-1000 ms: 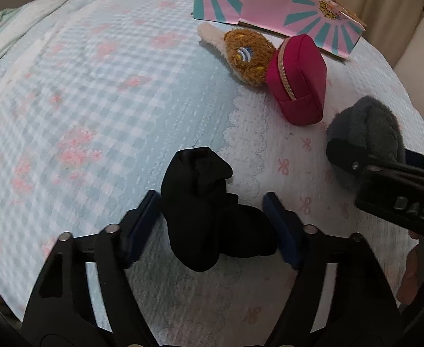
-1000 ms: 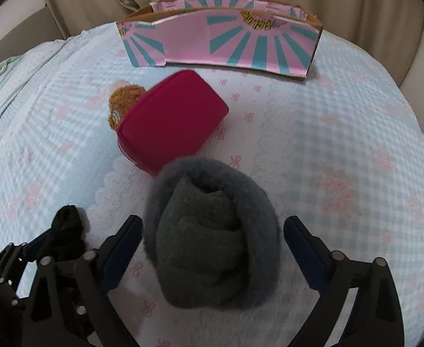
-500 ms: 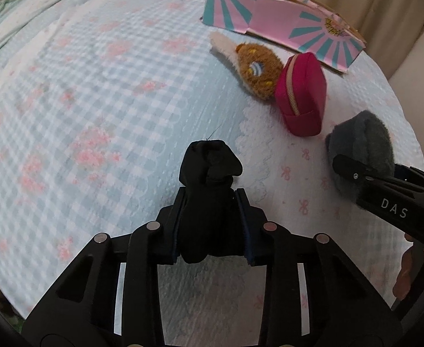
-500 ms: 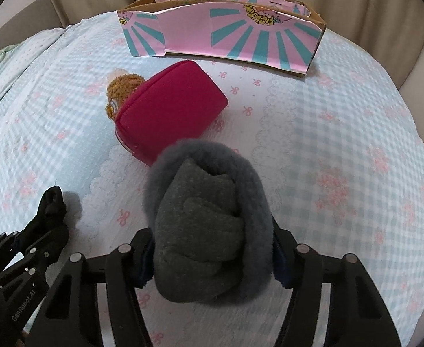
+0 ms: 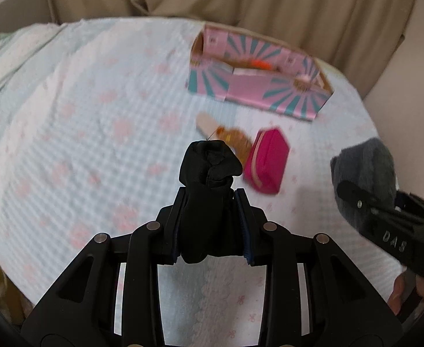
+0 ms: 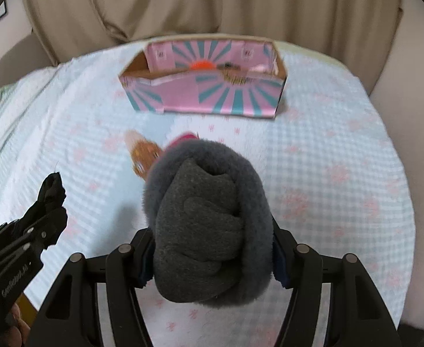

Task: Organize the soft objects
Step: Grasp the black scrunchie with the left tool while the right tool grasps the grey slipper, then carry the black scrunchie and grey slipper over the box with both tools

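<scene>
A second ago both bundles lay on the bed; now my left gripper (image 5: 210,222) is clamped on the rolled black sock bundle (image 5: 209,173) and my right gripper (image 6: 210,256) on the fuzzy grey sock roll (image 6: 209,219), both lifted toward the pink-and-teal cardboard box (image 6: 206,98).

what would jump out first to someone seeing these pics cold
Most striking are the two bundles held up front: the left gripper is clamped on a black rolled sock, and the right gripper squeezes a fluffy grey sock bundle. Behind them, a pink and teal box stands at the far side of the blue checked blanket, with a magenta pouch lying before it.
</scene>
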Demonstrator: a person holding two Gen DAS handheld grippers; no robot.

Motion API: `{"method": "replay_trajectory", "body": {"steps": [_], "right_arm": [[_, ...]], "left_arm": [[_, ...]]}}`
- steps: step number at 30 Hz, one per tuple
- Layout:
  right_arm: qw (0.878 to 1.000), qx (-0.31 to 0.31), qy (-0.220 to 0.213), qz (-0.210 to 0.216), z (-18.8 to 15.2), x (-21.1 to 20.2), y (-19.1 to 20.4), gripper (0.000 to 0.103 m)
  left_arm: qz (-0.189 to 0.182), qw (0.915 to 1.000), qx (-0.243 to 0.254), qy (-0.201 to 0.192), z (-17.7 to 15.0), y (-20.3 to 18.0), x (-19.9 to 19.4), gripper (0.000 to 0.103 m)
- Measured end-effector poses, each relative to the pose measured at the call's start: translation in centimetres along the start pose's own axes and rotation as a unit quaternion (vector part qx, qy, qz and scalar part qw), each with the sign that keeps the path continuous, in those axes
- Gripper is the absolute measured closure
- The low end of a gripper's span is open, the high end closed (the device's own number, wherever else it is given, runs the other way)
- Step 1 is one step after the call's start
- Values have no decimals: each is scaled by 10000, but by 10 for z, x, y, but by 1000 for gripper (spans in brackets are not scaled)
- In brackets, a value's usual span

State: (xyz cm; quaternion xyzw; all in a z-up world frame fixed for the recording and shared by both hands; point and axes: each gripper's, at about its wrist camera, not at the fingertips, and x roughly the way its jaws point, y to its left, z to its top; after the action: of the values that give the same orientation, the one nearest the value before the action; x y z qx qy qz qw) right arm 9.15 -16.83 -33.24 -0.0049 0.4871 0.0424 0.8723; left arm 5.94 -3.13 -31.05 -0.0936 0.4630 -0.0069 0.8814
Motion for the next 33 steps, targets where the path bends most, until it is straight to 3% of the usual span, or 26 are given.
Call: {"method": "replay_trajectory", "body": {"steps": [10, 17, 25, 33], "right_arm": [[9978, 567, -349, -13, 56, -112, 17, 44], [9929, 855, -826, -81, 100, -165, 21, 44], [9907, 987, -932, -56, 161, -168, 12, 44], [9923, 862, -886, 12, 231, -131, -10, 44]], "left_arm": [[-641, 9971, 357, -220, 81, -14, -98, 75], [-761, 9931, 716, -525, 148, -17, -132, 75], [-818, 9917, 725, -672, 226, -22, -124, 75], [-773, 9931, 753, -467, 290, -35, -66, 75]]}}
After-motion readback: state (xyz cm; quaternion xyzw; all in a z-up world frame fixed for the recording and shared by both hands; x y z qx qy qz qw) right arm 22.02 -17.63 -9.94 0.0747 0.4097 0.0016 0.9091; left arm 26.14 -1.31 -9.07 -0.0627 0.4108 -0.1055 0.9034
